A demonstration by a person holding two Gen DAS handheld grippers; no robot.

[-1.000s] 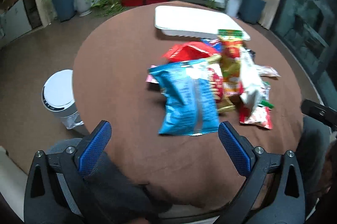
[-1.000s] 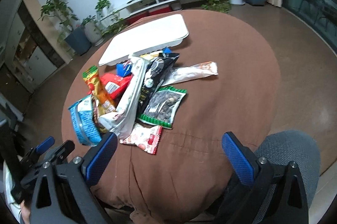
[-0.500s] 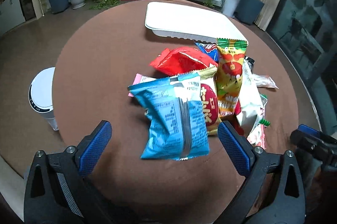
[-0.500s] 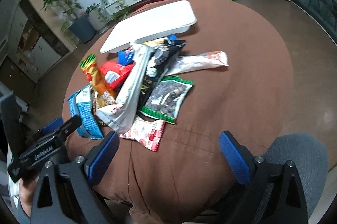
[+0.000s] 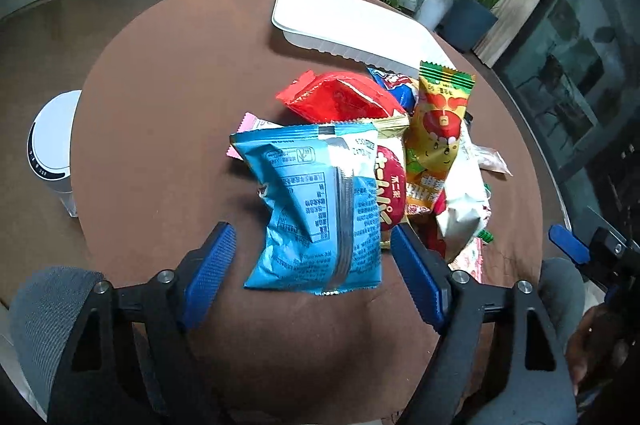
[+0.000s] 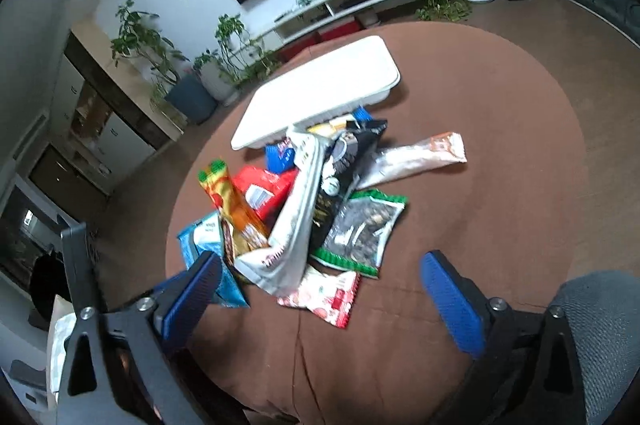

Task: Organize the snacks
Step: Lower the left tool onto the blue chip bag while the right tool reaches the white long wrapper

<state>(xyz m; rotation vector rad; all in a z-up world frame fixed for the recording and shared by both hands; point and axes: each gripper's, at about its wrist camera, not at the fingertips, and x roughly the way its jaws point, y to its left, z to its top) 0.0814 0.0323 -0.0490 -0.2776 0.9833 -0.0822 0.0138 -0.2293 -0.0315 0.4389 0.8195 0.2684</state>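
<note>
A living room with potted plants, a wall television and a low white shelf surrounds a round table (image 5: 168,113) covered in brown cloth. On it lies a heap of snack packets, and at the heap's near-left edge sits the blue packet (image 5: 320,209), printed back upward, its near end lying between the two blue pads of the left gripper (image 5: 312,265). Those jaws are closing around it; the pads do not yet appear to press on the foil, so nothing is held so far.

Against the blue packet's far side lie a red packet (image 5: 344,97) and a tall yellow-orange packet (image 5: 436,129); a long white packet (image 6: 300,209) crosses the middle of the heap, with a green-edged bag of dark seeds (image 6: 364,229) beside it. Beyond the heap rests a white tray (image 5: 340,21), seemingly empty. The right gripper (image 6: 320,289) hangs over the table's near edge with its jaws wide and nothing between them.

The step in hand looks like the first pick: taking the blue packet off the pile. The next move probably calls for a gentle squeeze on the puffy, slippery bag, then a lift clear of its neighbours toward the tray.
</note>
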